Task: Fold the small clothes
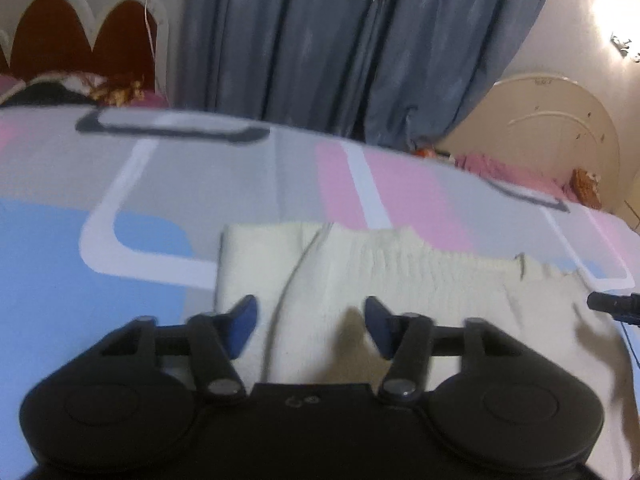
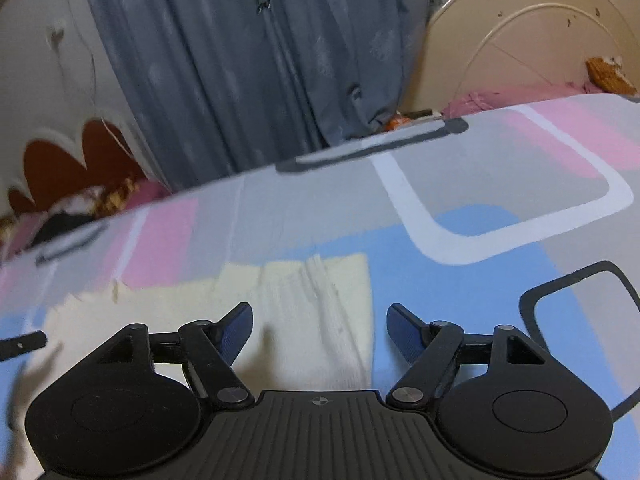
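Both hand-held grippers, left (image 1: pixel 311 320) and right (image 2: pixel 320 330), hang released above the cream garment (image 1: pixel 400 280) on the bedsheet (image 1: pixel 60 280)

Dim, motion-blurred fisheye views; wall lamp glare (image 1: pixel 612 4) upper right, edges warped.

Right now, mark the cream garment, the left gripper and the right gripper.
cream garment (image 1: pixel 420 280): left wrist view, ribbed middle.
left gripper (image 1: pixel 311 322): left wrist view, midway between the open fingertips.
right gripper (image 2: pixel 320 326): right wrist view, midway between the open fingertips.
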### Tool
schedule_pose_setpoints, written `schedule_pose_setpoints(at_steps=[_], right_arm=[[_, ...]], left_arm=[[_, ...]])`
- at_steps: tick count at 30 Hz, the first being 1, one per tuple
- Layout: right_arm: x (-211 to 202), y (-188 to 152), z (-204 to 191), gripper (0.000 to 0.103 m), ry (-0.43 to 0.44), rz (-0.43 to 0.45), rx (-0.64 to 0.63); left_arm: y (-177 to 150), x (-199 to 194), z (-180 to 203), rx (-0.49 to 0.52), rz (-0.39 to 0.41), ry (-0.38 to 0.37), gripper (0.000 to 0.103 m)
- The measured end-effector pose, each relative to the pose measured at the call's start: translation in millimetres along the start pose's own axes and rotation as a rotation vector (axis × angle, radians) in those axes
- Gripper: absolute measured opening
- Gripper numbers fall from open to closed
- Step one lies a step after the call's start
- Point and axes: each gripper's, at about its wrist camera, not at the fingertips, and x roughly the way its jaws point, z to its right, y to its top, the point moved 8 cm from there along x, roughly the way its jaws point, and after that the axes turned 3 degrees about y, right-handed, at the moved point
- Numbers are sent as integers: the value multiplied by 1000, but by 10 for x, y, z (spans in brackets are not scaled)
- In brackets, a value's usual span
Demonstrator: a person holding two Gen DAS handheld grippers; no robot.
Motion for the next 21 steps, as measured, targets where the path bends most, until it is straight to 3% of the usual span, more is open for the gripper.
schedule_pose_setpoints(at_steps=[1,2,3,4,6,11,14,18,21], right_arm=[[46,-30,-7,57,3,-13,-7],[82,-59,-21,43,-1,-28,-16],[130,-78,-40,36,-10,-35,-33],[174,-82,-55,32,-13,-37,-50],[180,-86,-44,12,-14,-35,-64],[55,32,-61,7,-13,57,-88],[70,86,-36,2,-58,103,-88],[316,-48,15,2,-107,25,-117],[251,27,-22,3,-103,39,-123]], left_arm=[[10,41,9,-3,-3,1,43],[13,57,13,1,0,1,35],[19,70,35,15,5,3,25],[23,81,46,28,9,9,3],[30,82,56,23,25,3,3],[147,-48,30,-27,139,12,2],[180,19,25,-41,146,33,2],[43,165,-17,-18,128,94,3],[37,120,13,1,124,108,7]])
